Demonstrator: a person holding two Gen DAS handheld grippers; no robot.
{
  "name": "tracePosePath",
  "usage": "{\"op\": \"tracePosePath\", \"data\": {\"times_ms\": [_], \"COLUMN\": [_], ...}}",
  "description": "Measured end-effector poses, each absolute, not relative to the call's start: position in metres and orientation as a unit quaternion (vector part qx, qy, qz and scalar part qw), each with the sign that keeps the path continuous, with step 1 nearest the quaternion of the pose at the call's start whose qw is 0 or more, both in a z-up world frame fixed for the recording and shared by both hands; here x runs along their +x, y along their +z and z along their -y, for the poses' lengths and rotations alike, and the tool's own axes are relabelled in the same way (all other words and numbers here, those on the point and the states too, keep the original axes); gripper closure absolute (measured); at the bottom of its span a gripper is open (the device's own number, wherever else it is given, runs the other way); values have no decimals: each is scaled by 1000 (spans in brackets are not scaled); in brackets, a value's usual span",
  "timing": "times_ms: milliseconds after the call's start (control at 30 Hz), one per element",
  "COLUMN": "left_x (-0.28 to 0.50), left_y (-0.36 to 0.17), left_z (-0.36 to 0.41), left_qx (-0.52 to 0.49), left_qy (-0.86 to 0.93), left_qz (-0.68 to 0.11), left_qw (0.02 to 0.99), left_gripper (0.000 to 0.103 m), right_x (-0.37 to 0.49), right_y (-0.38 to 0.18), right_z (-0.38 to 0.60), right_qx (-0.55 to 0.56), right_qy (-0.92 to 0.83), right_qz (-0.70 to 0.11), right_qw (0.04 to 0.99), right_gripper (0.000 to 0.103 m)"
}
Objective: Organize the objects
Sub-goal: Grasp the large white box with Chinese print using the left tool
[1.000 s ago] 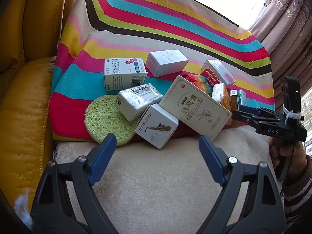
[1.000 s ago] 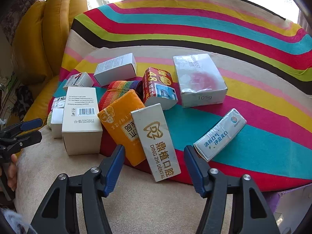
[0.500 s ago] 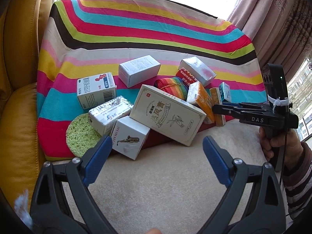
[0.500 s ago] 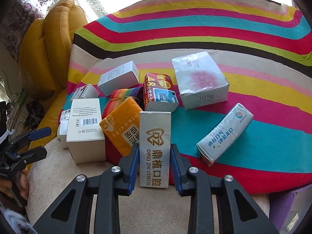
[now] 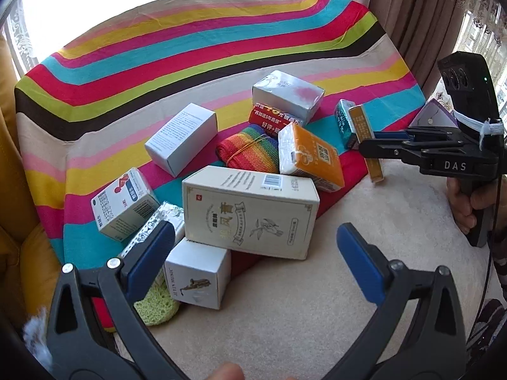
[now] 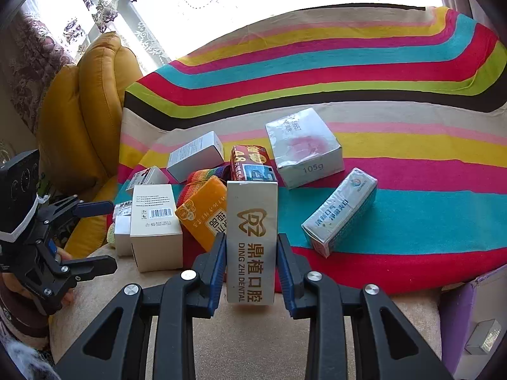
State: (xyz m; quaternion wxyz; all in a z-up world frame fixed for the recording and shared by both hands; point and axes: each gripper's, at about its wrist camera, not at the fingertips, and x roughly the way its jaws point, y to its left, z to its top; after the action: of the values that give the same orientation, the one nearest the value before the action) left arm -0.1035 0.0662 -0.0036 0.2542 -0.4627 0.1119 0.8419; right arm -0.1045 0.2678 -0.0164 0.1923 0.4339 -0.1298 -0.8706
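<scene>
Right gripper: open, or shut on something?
Shut on the Ding Zhi Dental box. In the right wrist view, the right gripper has both blue pads pressed against the box's long sides.

Striped cloth point(image 6: 348, 72), yellow leather cushion point(image 6: 95, 101), patterned curtain point(image 5: 374, 9).

We are in a home living room: a mustard leather sofa point(image 6: 95, 110) stands at the left, patterned curtains point(image 5: 396, 15) hang by bright windows, and a striped cloth point(image 6: 317, 72) and a beige plush cover point(image 5: 285, 300) lie over the seat.
</scene>
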Motion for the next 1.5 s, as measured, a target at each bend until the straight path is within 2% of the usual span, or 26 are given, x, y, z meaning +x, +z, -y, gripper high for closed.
{"op": "tracePosePath", "data": {"times_ms": [100, 767, 1267, 1500], "left_x": [-114, -137, -81, -56], "left_y": [-2, -30, 14, 22], "left_z": [-64, -71, -82, -100], "left_qx": [-461, -494, -408, -390], "left_qy": [837, 816, 875, 887], "left_qz": [-96, -95, -45, -19], "left_qw": [280, 284, 257, 248], "left_gripper": [0, 1, 3, 3], "right_x": [-104, -103, -69, -46], "right_y": [-16, -20, -4, 4], "right_z": [-267, -269, -274, -283], "right_qx": [433, 431, 403, 394], "right_qy": [-872, -874, -899, -911], "right_qz": [126, 126, 103, 90], "right_qw": [189, 188, 139, 82], "right_gripper": [71, 71, 71, 71]}}
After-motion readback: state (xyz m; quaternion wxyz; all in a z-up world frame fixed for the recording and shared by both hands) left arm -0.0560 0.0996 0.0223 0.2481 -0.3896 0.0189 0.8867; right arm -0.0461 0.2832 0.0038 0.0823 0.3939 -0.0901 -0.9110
